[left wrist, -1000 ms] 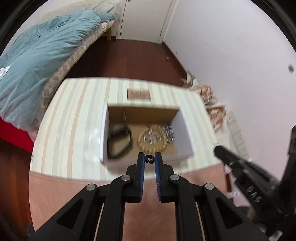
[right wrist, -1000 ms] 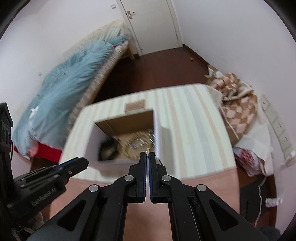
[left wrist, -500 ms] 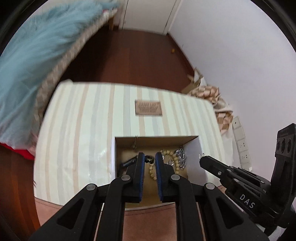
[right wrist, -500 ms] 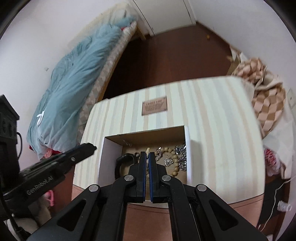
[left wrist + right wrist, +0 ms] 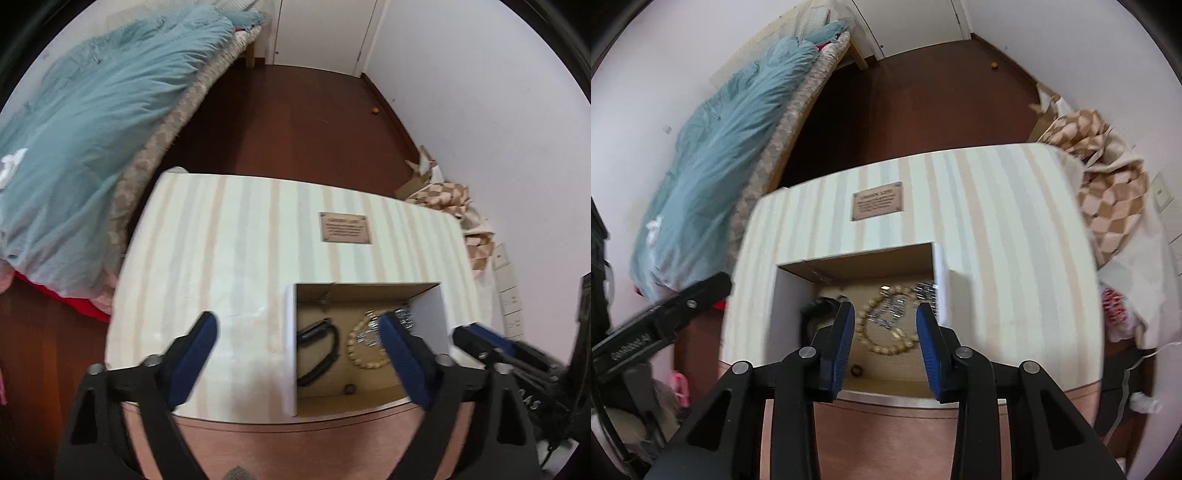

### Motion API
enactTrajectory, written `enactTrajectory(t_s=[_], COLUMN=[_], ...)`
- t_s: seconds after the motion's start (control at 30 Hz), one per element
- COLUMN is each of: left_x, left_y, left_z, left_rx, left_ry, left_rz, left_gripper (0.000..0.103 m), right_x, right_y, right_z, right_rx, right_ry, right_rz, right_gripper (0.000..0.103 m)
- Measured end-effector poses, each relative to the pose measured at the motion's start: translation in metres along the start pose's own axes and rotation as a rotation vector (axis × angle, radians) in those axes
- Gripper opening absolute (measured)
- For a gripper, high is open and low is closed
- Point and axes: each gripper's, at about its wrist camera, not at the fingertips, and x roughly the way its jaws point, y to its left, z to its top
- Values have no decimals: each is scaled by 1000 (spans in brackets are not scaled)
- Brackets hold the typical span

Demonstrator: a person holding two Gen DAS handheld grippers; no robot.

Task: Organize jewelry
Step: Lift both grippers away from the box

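Observation:
A white cardboard box (image 5: 290, 354) stands on the striped table near its front edge. Inside lie a black band (image 5: 320, 350), a beaded bracelet (image 5: 364, 354), silver pieces (image 5: 403, 316) and a small dark ring (image 5: 349, 387). My left gripper (image 5: 297, 324) hovers above the box's left wall, its jaws opening wide with nothing between them. My right gripper (image 5: 884, 312) hangs over the box (image 5: 942, 288), jaws opening and nothing pressed between them. Below it are the beaded bracelet (image 5: 886, 345), the silver pieces (image 5: 891, 314) and the ring (image 5: 857, 370).
A brown label plate (image 5: 344, 228) lies on the striped table top (image 5: 221, 258) behind the box. A bed with a teal duvet (image 5: 85, 129) stands to the left. Checkered fabric and bags (image 5: 1108, 192) pile up at the right by the wall.
Both grippers were shut, each on something tiny, and now stand open. The ring that the left one held now lies in the box. Both hands shifted across the table.

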Motion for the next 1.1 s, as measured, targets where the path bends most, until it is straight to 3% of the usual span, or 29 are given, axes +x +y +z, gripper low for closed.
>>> enactTrajectory(t_s=[0.17, 0.23, 0.37, 0.57, 1.1], left_x=[-3, -3, -6, -31, -193], left_y=[2, 0, -5, -11, -36], left_z=[-22, -31, -45, -59, -101], left_rx=[27, 42, 57, 56, 54], left_ry=[-31, -44, -51, -72, -256], left_rz=[70, 110, 134, 136, 134], left_gripper=[101, 103, 103, 103, 103], right_x=[-9, -12, -19, -45, -209], right_y=[7, 7, 9, 16, 59], right_z=[-15, -20, -31, -42, -99], right_rx=[-76, -90, -105, -113, -136], right_ry=[-12, -12, -12, -33, -250], right_rz=[-145, -182, -256, -282, -274], right_gripper=[88, 97, 101, 101, 101])
